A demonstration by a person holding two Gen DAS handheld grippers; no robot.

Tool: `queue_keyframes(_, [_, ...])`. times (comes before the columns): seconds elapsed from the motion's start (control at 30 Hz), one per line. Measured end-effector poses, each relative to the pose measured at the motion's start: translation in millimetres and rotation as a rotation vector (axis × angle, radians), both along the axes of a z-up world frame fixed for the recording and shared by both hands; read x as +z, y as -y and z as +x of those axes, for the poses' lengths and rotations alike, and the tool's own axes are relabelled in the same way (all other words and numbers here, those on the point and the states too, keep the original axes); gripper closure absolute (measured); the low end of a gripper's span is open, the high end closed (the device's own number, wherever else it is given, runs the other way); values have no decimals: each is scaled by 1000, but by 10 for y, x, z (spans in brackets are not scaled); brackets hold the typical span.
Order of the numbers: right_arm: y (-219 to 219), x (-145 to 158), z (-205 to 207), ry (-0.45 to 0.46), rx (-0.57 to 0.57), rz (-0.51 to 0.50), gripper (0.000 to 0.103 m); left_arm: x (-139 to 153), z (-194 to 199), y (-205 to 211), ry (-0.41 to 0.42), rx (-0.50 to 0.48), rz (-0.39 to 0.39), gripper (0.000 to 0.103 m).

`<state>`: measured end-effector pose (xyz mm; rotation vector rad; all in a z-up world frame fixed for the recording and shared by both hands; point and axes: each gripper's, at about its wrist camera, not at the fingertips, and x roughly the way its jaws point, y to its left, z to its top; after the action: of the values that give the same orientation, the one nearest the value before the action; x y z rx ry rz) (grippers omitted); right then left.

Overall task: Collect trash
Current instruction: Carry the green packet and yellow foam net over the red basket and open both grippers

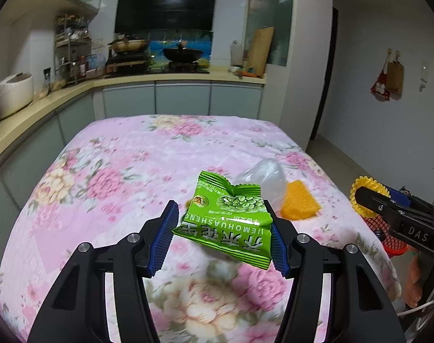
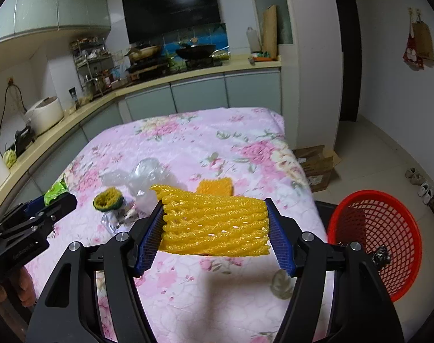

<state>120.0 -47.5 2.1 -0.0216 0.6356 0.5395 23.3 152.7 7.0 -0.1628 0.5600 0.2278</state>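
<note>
My left gripper (image 1: pixel 222 237) is shut on a green snack packet (image 1: pixel 225 220) and holds it above the pink floral tablecloth (image 1: pixel 116 171). My right gripper (image 2: pixel 217 234) is shut on a yellow foam fruit net (image 2: pixel 214 223), also lifted off the cloth. Each gripper shows in the other's view: the right gripper (image 1: pixel 362 197) at the right edge, the left gripper (image 2: pixel 59 200) at the left with the green packet (image 2: pixel 55 190). On the cloth lie a clear plastic bag (image 2: pixel 148 177), an orange foam net (image 2: pixel 215 185), a yellow-green ring net (image 2: pixel 108 198) and a small clear wrapper (image 2: pixel 118 220).
A red mesh basket (image 2: pixel 374 237) stands on the floor right of the table, with a dark scrap (image 2: pixel 381 254) inside. A cardboard box (image 2: pixel 317 163) and shoes (image 2: pixel 417 180) lie on the floor beyond. A kitchen counter (image 1: pixel 45 100) runs along the left and back.
</note>
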Motion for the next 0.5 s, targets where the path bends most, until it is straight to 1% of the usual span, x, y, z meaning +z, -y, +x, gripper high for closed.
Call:
queue_keyframes(0.23, [245,164,39,35,-45,24,39,120,166,239,36,-63,23,47])
queue_keyframes(0.5, [574,285,123,59,-115,50,39,226,383,560,55,-137,38,47])
